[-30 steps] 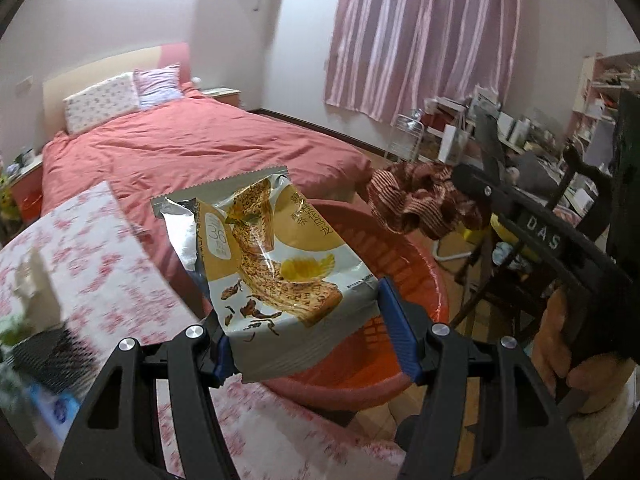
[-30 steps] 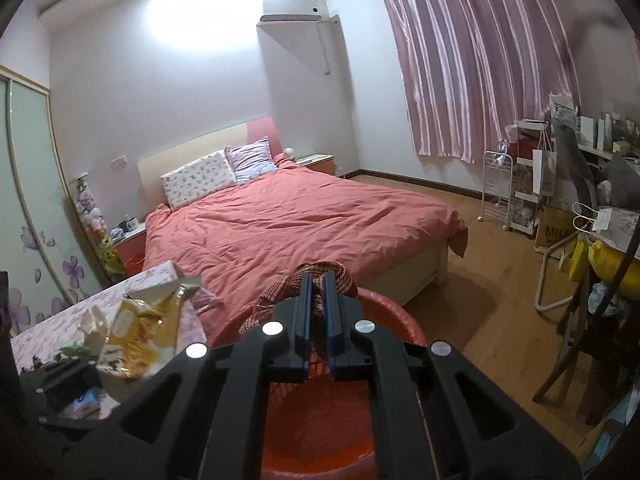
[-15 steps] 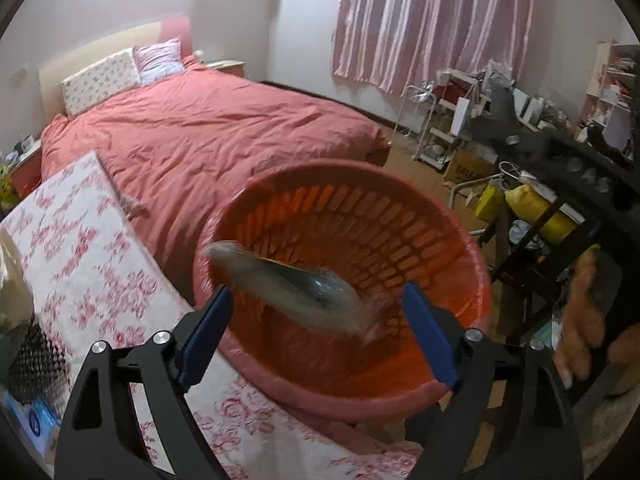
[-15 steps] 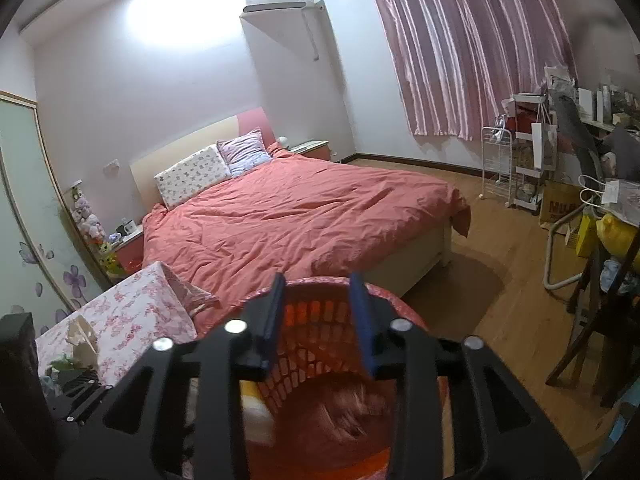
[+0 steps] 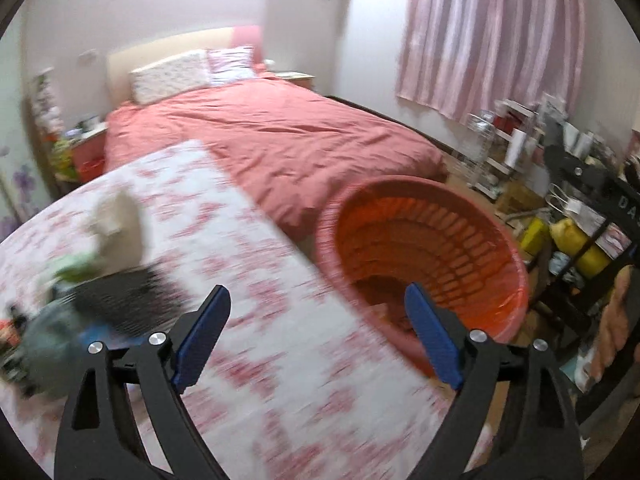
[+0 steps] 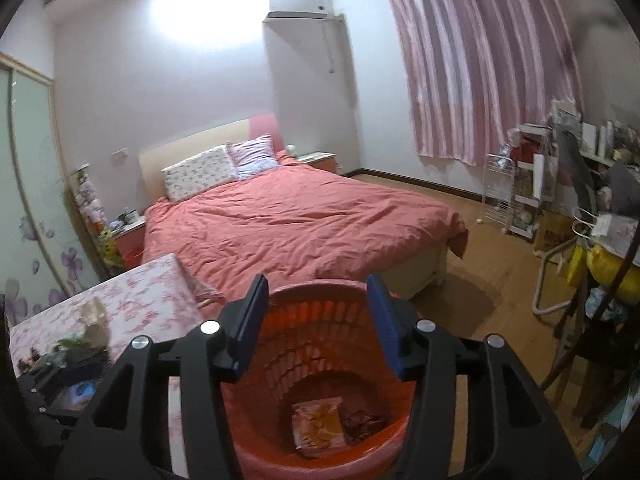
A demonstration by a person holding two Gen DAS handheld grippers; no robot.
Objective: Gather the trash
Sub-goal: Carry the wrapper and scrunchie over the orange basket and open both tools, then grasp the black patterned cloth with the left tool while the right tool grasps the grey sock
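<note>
Both grippers' blue-padded fingers (image 6: 256,320) are opening, empty, above the round slatted plastic basket (image 6: 320,300) holding a crinkled snack bag (image 6: 318,426).

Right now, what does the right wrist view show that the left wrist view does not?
Only the right wrist view shows the orange snack bag and the dark red striped cloth lying on the basket's bottom, plus the white air conditioner. Only the left wrist view shows a hand on the other gripper. Both share the round red plastic basket, pink bed and flowered tablecloth.
</note>
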